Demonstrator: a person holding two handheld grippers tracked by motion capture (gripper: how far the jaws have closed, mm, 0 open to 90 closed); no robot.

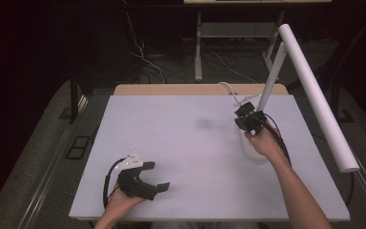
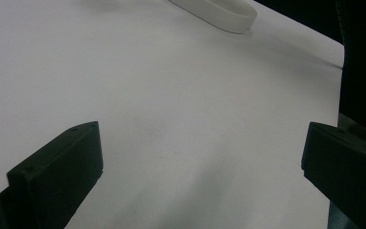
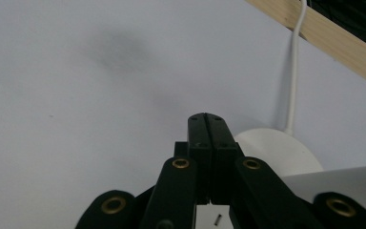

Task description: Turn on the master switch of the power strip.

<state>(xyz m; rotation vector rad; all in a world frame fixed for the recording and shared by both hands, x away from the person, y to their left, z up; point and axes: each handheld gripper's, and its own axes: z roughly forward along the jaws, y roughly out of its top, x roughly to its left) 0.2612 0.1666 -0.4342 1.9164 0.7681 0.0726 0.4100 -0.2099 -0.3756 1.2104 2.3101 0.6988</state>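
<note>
My left gripper (image 1: 158, 175) rests low over the near left part of the white table (image 1: 181, 143), held in a hand. In the left gripper view its black jaws stand wide open with bare table between them (image 2: 202, 143). My right gripper (image 1: 245, 115) is held above the table's right side, close beside the slanted arm of a white desk lamp (image 1: 271, 78). In the right gripper view its jaws (image 3: 212, 119) are pressed flat together with nothing seen between them. The lamp's round base (image 3: 276, 155) lies just beyond and to the right of them.
The lamp's long white tube head (image 1: 317, 95) reaches out over the table's right edge. Its white cable (image 3: 293, 71) runs to the wooden back edge (image 3: 333, 43). The lamp base (image 2: 219, 12) also sits far ahead of the left jaws. Dark floor and cables lie behind the table.
</note>
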